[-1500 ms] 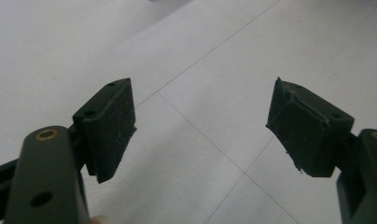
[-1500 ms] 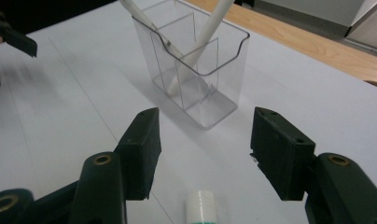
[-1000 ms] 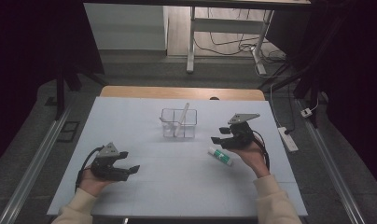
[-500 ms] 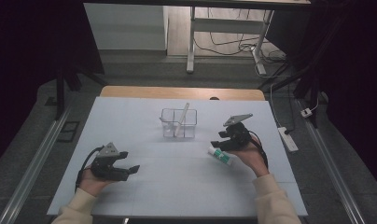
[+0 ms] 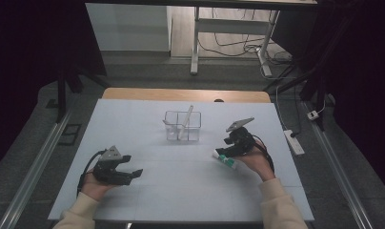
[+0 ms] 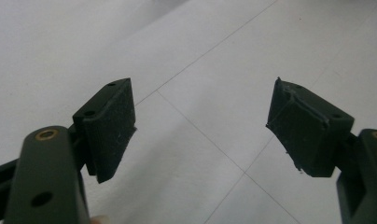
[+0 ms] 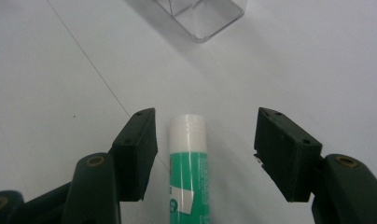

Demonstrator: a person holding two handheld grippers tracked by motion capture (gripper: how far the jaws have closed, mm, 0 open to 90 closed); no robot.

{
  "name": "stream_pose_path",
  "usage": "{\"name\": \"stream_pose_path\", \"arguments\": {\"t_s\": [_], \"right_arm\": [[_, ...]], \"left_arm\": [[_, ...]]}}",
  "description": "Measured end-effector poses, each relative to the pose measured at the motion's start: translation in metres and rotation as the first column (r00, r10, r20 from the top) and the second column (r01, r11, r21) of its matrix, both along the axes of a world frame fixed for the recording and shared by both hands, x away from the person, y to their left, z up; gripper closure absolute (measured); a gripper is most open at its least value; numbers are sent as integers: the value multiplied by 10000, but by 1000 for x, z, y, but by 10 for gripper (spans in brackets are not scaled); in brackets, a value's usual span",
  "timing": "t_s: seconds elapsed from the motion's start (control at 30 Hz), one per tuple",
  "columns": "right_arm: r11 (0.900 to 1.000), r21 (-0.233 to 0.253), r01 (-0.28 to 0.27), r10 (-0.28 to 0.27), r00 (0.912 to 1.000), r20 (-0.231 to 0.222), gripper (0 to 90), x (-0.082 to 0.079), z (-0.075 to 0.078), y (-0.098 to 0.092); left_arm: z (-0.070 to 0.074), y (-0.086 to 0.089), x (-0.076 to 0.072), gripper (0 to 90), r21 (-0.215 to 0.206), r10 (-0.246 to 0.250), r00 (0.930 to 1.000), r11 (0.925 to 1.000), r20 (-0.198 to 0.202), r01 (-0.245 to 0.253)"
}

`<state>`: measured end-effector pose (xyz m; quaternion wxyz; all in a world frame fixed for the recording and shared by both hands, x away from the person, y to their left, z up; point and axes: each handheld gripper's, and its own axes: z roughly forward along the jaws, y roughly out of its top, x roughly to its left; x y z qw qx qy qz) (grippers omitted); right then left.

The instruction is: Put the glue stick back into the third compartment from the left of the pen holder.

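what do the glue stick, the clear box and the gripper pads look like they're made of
Glue stick: likely smooth plastic, a ribbed white cap and a glossy green printed label with a sheen.
Clear box: probably hard transparent plastic such as acrylic; the table shows through it and its edges catch light.
Right gripper pads: matte black, seemingly rubber or foam; the left gripper pads look rough and frayed.

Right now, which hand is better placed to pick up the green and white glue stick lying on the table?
Right. The right tool is open with the green and white glue stick lying between its jaws. The left tool, also open, sits far across the white table.
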<state>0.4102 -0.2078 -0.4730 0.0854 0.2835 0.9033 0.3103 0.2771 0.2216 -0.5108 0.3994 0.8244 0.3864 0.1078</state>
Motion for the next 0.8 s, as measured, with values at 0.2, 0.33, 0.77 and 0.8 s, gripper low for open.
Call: {"name": "stream_pose_path", "arguments": {"t_s": [0.2, 0.33, 0.77, 0.8], "right_arm": [[9996, -247, -144, 141, 9998, -136, 350, 2, -5, 3], [9988, -434, -230, 217, 9993, -292, 333, 1, -8, 6], [9911, -1263, -413, 357, 9983, -461, 304, 0, -22, 22], [9905, -1315, -398, 339, 9983, -469, 305, 0, -23, 22]], "left_arm": [[0, 1, 0, 233, -25, 10, 10000, 10000, -15, -10], [-1, 1, 0, 233, -5, -9, 10000, 10000, -13, 9], [-2, -1, 0, 232, 64, -30, 10000, 10000, -65, 30], [-2, -1, 0, 232, 75, -39, 10000, 10000, -72, 40]]}}
